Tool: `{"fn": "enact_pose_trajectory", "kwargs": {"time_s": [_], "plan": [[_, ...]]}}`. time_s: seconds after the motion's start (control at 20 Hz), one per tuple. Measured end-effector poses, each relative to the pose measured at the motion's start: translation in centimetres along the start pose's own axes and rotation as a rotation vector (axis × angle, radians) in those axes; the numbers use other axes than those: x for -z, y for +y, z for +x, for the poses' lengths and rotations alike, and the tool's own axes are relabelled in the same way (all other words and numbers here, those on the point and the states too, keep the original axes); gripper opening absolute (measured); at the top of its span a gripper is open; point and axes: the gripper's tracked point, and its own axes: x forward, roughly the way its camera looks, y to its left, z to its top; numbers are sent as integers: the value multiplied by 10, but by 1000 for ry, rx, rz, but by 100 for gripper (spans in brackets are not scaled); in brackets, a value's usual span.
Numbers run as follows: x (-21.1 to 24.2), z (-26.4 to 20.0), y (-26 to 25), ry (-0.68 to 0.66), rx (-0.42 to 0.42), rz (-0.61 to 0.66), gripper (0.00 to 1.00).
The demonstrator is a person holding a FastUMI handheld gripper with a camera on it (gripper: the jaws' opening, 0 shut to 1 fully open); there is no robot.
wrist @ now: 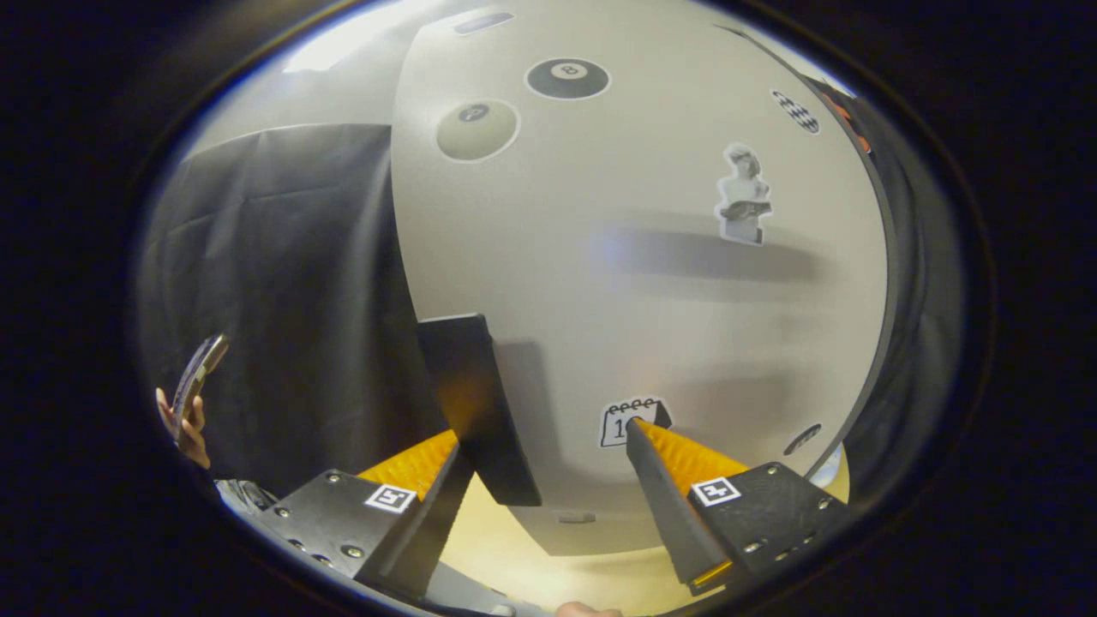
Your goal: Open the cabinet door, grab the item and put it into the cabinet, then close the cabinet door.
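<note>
Facing the pale, sticker-dotted cabinet door (651, 283), the gripper (548, 446) spreads wide, its fingers either side of the dark handle (476, 403), unpressed; black booth cloth (291, 291) hangs beside.

the tool (548, 463) has two wedge-shaped fingers with ribbed inner pads (686, 458), standing apart. each finger sits on a flat black angular mount plate (771, 510) studded with small silver screws. each plate carries a small square black-and-white marker (390, 498).
</note>
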Motion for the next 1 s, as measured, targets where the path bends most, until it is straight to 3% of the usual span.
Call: {"fn": "enact_pose_trajectory", "kwargs": {"time_s": [1.0], "plan": [[4,-14,6,-77,67,-32,100]]}}
